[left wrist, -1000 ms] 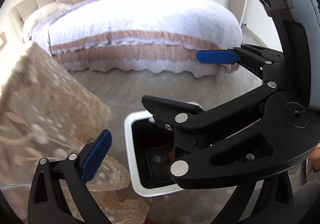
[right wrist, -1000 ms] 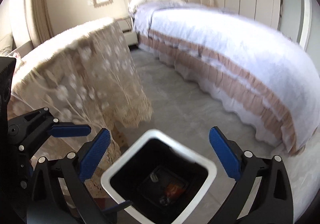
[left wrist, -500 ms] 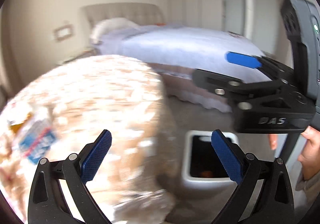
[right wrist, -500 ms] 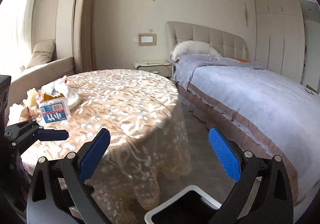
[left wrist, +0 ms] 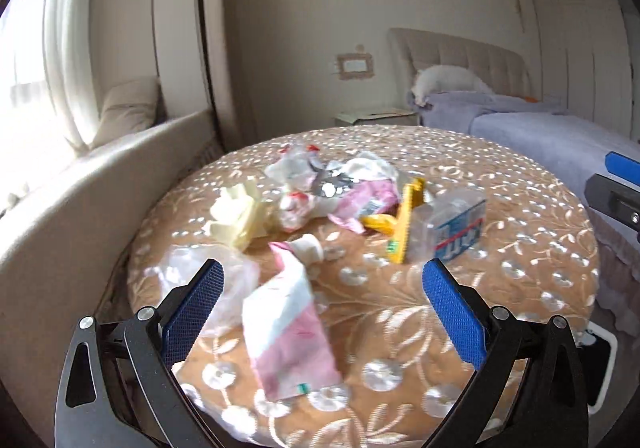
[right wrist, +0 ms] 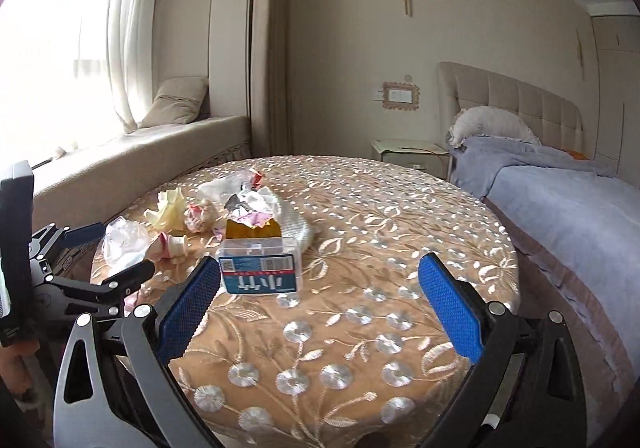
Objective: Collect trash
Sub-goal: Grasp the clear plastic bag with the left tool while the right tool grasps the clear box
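Trash lies on a round table with a beige embroidered cloth [left wrist: 520, 248]. A pink-and-white pouch [left wrist: 286, 322] lies nearest, between the fingers of my open, empty left gripper [left wrist: 322, 314]. Behind it are a clear plastic bag [left wrist: 208, 272], a yellow wrapper [left wrist: 404, 224], a clear box with a blue label [left wrist: 456, 226] and crumpled wrappers [left wrist: 320, 184]. In the right wrist view my right gripper [right wrist: 318, 308] is open and empty over the table's near edge, with the blue-label box [right wrist: 260, 266] just ahead of its left finger. My left gripper [right wrist: 80, 268] shows at the left there.
A white trash bin [left wrist: 602, 372] stands on the floor at the table's right edge. A bed [right wrist: 560, 200] lies to the right, a window bench [right wrist: 140, 156] to the left, a nightstand [right wrist: 408, 152] behind the table.
Both grippers have swung up from over the bin to face the tabletop. The trash pile has come into view and the bin has dropped out to the lower right.
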Demonstrator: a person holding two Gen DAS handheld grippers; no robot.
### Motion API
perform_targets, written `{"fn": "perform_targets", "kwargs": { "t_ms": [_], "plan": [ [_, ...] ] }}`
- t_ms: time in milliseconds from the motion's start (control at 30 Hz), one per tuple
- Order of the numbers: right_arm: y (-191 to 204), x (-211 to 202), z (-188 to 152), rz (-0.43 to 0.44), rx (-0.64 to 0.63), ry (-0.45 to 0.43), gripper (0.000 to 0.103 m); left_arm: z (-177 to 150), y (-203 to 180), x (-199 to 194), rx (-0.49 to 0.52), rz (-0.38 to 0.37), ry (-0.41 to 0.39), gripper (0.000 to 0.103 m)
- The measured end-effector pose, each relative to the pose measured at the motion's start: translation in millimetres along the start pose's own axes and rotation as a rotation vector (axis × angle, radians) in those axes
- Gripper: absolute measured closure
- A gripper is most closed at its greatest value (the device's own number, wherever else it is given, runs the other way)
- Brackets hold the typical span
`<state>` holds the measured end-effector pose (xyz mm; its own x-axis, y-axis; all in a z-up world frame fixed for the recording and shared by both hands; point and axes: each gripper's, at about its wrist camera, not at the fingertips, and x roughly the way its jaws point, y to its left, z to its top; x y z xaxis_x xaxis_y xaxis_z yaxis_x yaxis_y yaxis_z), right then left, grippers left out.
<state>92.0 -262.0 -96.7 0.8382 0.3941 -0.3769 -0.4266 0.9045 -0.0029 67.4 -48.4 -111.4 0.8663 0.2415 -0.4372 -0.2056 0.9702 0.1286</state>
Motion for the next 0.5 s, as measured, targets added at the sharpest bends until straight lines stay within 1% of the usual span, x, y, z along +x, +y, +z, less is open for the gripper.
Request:
{"fn": "perform_targets", "kwargs": {
  "t_ms": [167, 233, 333, 433, 500],
  "plan": [
    [23, 17, 4, 0.034, -0.041, 0.032, 0.004, 3, 49, 6, -0.063, 0.089, -0.006, 0.005],
    [31, 25, 5, 0.041, -0.055, 0.046, 0.004, 3, 66, 15, -0.089, 0.123, 0.011, 0.005],
    [40, 39, 6, 0.048, -0.065, 0.070, 0.004, 0, 84, 31, -0.119, 0.145, 0.046, 0.005],
    [46, 54, 6, 0.051, -0.061, 0.099, 0.004, -4, 92, 49, -0.141, 0.128, 0.083, 0.005],
    [48, 64, 5, 0.051, -0.050, 0.126, 0.004, -8, 97, 61, -0.159, 0.086, 0.109, 0.005]
  ]
}}
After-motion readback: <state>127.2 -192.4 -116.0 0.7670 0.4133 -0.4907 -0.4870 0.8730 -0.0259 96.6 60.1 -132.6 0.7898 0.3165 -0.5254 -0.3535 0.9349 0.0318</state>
